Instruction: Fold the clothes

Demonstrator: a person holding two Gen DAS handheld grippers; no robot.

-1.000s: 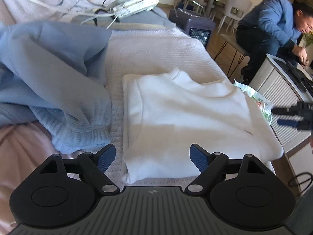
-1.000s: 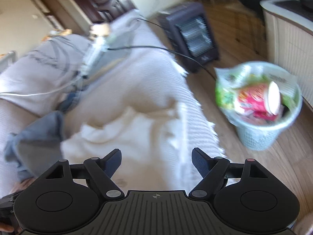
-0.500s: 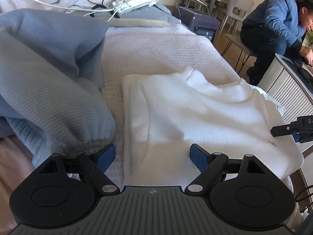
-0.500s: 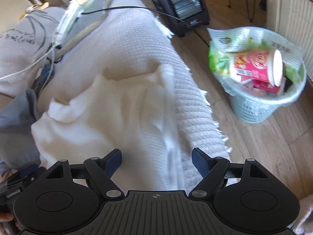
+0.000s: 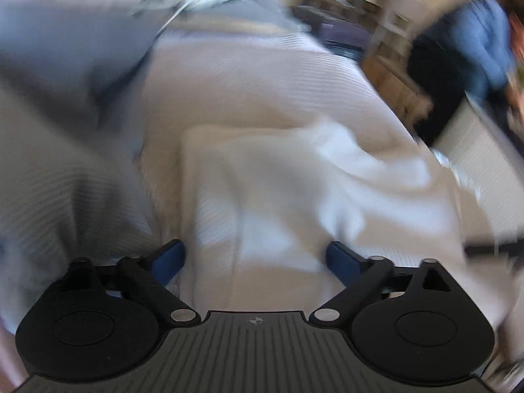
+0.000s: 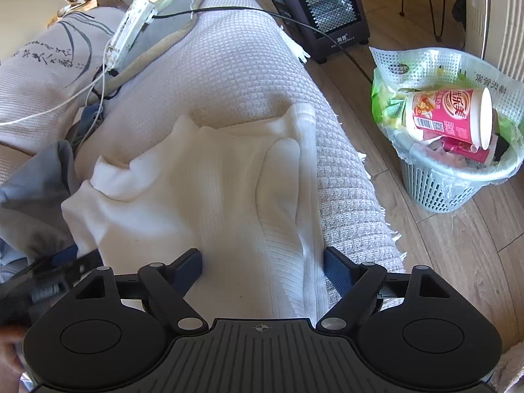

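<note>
The white sweater point(image 6: 209, 196) is soft, light and limp; take its near hem at 6 o'clock, left gripper point(image 5: 255, 260) opening, right gripper point(image 6: 262, 267) wide, both empty.

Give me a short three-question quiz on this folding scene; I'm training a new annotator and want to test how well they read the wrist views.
1. True or false: the right gripper is clamped on the white sweater.
2. What stands on the wooden floor right of the bed cover? A) a laundry hamper with towels B) a waste basket with a pink cup C) a shoe rack
3. Fill in: left of the white sweater lies a ____ garment.

Key:
1. False; its jaws stand apart over the sweater.
2. B
3. Blue-grey
</note>
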